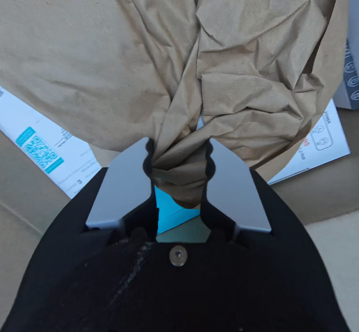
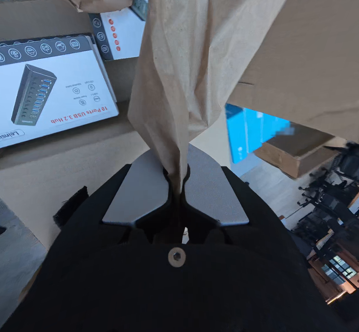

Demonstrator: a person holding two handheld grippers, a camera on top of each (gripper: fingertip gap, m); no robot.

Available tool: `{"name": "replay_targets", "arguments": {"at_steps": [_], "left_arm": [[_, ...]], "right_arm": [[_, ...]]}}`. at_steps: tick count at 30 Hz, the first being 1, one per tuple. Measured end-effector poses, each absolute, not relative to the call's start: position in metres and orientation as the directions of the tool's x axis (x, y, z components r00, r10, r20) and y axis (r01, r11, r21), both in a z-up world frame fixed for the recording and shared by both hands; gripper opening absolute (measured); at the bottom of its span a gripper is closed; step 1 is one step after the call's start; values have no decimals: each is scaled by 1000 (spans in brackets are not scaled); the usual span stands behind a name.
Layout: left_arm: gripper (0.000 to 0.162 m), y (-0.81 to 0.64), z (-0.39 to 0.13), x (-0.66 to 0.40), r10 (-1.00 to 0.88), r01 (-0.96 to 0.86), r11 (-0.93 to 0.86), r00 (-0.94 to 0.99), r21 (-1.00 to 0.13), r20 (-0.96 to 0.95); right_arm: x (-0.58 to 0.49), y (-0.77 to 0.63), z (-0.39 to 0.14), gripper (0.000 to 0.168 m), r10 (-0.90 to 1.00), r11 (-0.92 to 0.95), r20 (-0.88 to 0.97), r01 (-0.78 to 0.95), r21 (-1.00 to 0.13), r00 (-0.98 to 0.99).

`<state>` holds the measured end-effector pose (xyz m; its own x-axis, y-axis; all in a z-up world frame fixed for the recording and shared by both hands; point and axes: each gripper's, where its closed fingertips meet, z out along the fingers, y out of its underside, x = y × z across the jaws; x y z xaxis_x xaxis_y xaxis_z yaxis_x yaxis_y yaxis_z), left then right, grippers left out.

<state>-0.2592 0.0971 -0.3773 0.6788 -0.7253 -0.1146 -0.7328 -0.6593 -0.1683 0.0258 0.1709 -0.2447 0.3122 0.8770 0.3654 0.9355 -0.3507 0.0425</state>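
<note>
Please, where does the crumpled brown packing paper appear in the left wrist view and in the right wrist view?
Left wrist view: the brown packing paper fills the upper centre and right, pinched in the left hand-held gripper.
Right wrist view: it hangs as a strip down the centre into the right hand-held gripper.
Shared landmark: the white product box with red print, at the right edge and at the left.
</note>
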Motion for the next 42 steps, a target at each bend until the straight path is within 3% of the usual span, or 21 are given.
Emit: {"name": "replay_targets", "arguments": {"at_steps": [1,3,7,10,13,17,20,23,25,27,29,32,34,36,39,40,42], "left_arm": [[26,101,-374,-265,-741,-760,-629,650,-163,-168],[6,102,-371,-268,-780,-805,-572,593,-157,-201],[0,116,-326,-257,-759,-787,-511,602,-347,-248],[0,139,-215,-226,-701,-663,-427,672,-615,-238],[0,162,-54,-171,-670,-501,-220,701,-837,-244],[0,159,129,-53,-751,-320,27,619,-947,-231],[0,145,200,63,-811,-247,129,531,-960,-245],[0,132,211,187,-873,-183,128,446,-975,-198],[0,138,184,257,-864,-239,131,449,-962,-229],[0,143,132,309,-859,-312,75,462,-947,-220],[0,136,59,345,-874,-392,-31,458,-919,-165],[0,123,-61,358,-817,-579,-117,518,-807,-253],[0,103,-133,357,-799,-600,-225,564,-767,-207],[0,81,-204,351,-783,-586,-392,617,-709,-76],[0,64,-278,319,-702,-595,-557,710,-580,-55],[1,60,-296,307,-678,-600,-594,732,-535,-68],[0,51,-325,293,-650,-602,-650,757,-463,-71]], "right_arm": [[32,172,-211,0,858,-340,407,940,-4,312],[49,170,-141,0,813,-298,501,951,-79,296],[105,170,0,0,625,-283,674,919,-275,395],[154,173,97,0,455,-248,705,838,-486,544],[204,175,185,0,312,-170,629,694,-700,712],[287,160,301,0,112,14,564,566,-824,818],[368,138,363,0,-3,70,589,588,-806,808],[452,119,387,0,32,81,536,532,-843,844],[495,115,368,0,147,107,422,410,-906,895],[534,121,314,0,210,94,358,346,-933,910],[559,134,238,0,269,82,270,258,-963,924],[561,147,108,0,382,35,75,67,-997,921],[542,147,5,0,473,-141,-79,-12,-990,877],[516,142,-100,1,517,-400,-272,-51,-915,812],[502,140,-222,10,497,-610,-332,50,-791,802],[497,136,-257,24,499,-685,-355,110,-720,791],[484,120,-312,92,504,-812,-431,239,-533,749]]}}
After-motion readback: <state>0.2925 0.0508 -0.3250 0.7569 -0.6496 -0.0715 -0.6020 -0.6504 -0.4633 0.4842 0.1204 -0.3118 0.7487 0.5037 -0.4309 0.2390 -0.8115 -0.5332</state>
